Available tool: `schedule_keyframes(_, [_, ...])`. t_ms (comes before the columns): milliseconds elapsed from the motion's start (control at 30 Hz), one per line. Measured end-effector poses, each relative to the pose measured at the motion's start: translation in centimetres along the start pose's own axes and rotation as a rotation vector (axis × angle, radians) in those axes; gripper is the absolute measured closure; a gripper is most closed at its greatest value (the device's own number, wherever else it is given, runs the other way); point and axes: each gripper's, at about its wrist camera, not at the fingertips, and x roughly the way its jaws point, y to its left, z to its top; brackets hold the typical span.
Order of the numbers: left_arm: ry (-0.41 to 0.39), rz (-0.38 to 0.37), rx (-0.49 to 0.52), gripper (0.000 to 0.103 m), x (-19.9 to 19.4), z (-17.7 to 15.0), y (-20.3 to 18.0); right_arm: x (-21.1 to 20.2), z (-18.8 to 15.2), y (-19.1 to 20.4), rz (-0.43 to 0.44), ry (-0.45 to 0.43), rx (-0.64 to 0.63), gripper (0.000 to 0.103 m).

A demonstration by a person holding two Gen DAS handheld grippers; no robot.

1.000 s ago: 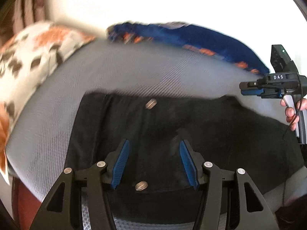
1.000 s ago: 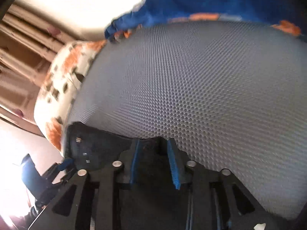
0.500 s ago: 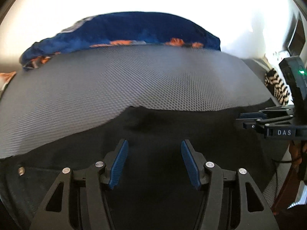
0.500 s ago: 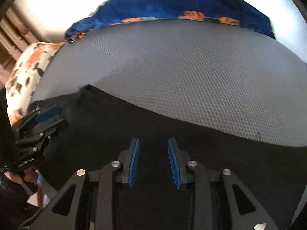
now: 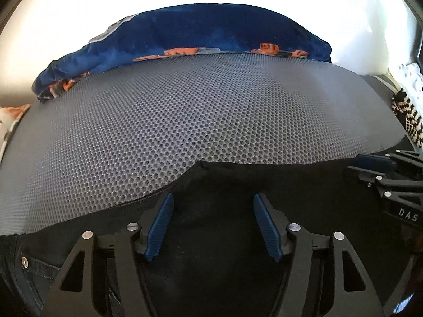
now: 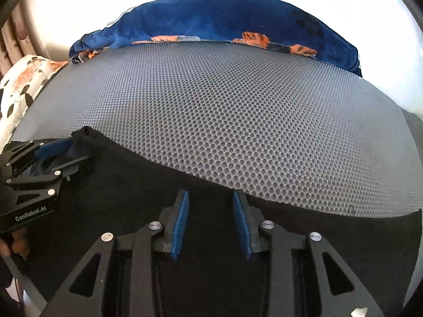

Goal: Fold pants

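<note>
At the far left a cream pillow with orange flowers (image 6: pixel 23 79) sits at the edge of the grey honeycomb mat (image 6: pixel 238 121), and a blue blanket with orange patches (image 6: pixel 211 21) is bunched along the mat's far side. The black pants (image 6: pixel 127 185) lie flat across the near part of the mat, their far edge running as a slanting line from left to right. The left gripper (image 5: pixel 212 222) points down over the cloth near a raised peak in that edge; its jaws have just been opening and now stand well apart, with the fabric lying under them and neither blue pad pressing on it. A metal rivet (image 5: pixel 24 262) shows on the pants at that view's lower left. The right gripper (image 6: pixel 210 220) hangs over the pants further right, its jaws having just eased open to a narrow gap, nothing pinched between them. A striped black-and-cream cloth (image 5: pixel 407 121) lies at the far right
</note>
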Motion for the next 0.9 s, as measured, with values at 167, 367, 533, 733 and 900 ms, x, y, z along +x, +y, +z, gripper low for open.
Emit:
schedule_keyframes(167, [0.006, 0.006, -0.028, 0.037, -0.9, -0.3, 0.0, -1.4, 0.4, -1.3, 0.135, 0.000, 0.059, 0.061])
schedule_keyframes(367, [-0.053, -0.022, -0.055, 0.037, -5.7, -2.0, -1.4, -7.8, -1.6, -7.0, 0.227, -0.069, 0.260, 0.061])
schedule_keyframes(533, [-0.059, -0.067, -0.079, 0.037, -8.4, -5.1, -3.4, -11.8, -7.5, -13.1, 0.274, -0.066, 0.492, 0.059])
schedule_keyframes(733, [-0.015, -0.093, -0.048, 0.037, -9.0, -8.2, -6.6, -14.8, -16.6, -19.9, 0.194, -0.061, 0.749, 0.059])
schedule_keyframes(900, [0.021, -0.100, -0.046, 0.037, -9.0, -9.7, -7.9, -15.1, -22.5, -24.2, 0.183, -0.069, 0.946, 0.059])
